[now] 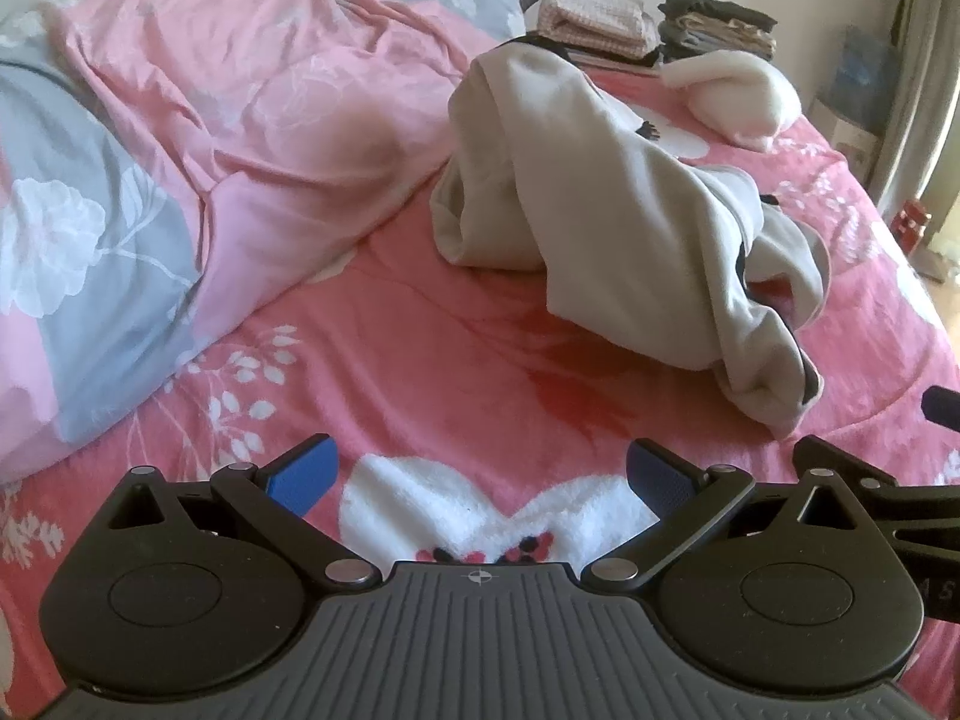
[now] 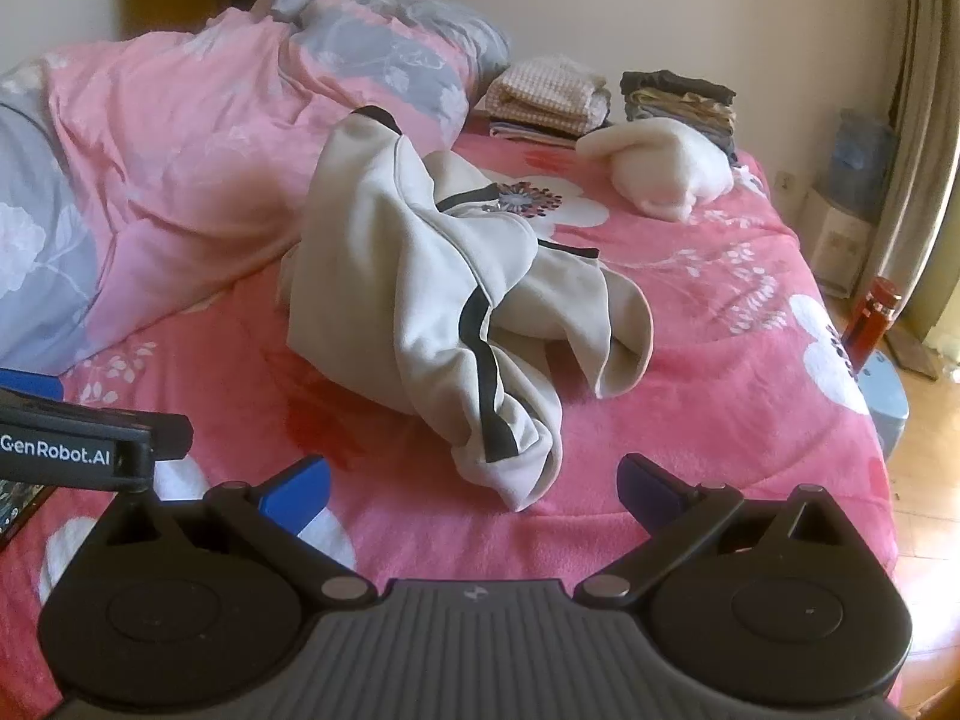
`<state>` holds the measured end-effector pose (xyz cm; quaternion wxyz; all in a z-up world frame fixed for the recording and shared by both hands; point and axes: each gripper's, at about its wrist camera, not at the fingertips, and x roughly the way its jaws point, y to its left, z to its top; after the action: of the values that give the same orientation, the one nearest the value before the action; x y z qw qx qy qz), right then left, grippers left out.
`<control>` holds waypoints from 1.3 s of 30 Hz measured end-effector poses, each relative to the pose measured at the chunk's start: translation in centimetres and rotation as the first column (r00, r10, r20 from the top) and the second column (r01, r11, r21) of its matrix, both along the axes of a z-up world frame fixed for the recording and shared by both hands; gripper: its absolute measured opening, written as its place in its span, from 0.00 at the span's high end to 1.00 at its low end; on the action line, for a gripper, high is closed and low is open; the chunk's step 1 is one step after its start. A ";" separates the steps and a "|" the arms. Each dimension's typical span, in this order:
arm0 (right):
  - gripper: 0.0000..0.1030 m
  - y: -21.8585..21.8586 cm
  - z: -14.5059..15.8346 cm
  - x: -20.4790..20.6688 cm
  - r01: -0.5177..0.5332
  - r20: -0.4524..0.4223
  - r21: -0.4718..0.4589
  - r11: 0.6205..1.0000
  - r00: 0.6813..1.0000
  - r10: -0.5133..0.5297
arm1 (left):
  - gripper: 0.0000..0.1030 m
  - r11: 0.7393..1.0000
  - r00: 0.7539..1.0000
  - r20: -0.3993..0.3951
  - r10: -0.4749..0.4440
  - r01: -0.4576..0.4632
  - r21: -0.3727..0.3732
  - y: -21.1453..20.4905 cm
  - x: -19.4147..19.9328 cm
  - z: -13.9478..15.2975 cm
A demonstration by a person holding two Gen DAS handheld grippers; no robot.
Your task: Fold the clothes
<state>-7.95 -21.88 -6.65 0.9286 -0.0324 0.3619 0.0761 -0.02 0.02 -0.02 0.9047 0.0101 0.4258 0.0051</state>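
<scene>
A crumpled beige garment with black trim [image 1: 624,192] [image 2: 444,300] lies heaped in the middle of the pink floral bedspread [image 1: 480,372] [image 2: 690,396]. My left gripper [image 1: 480,471] hovers over the bedspread well in front of the garment, jaws wide open, nothing between its blue pads [image 1: 303,471]. In the right wrist view my right gripper [image 2: 474,489] is also open and empty, its tips just short of the garment's near end. The left gripper's body [image 2: 78,450] shows at that view's left edge.
A pink and grey duvet [image 1: 198,120] [image 2: 168,138] is bunched on the left. Folded stacks of checked [image 2: 546,96] and dark clothes [image 2: 684,99] and a white fluffy item [image 2: 660,171] sit at the far end. A red bottle [image 2: 873,324] stands on the floor to the right of the bed.
</scene>
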 end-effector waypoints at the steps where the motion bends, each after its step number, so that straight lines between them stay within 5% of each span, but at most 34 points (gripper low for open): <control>1: 0.00 0.0 0.0 0.0 0.000 -0.002 0.001 1.000 1.000 0.000 | 0.00 1.000 1.000 0.004 0.001 -0.001 0.005 0.0 0.0 0.0; 39: 0.00 -0.4 -0.3 0.6 0.034 -0.060 -0.002 0.999 0.998 -0.034 | 0.00 0.999 0.999 0.024 0.024 -0.024 0.023 -0.2 -0.7 -0.5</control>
<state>-7.40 -22.25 -6.90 0.9185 -0.0244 0.3900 0.0608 -0.69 -0.19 -0.56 0.9095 0.0154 0.4148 0.0211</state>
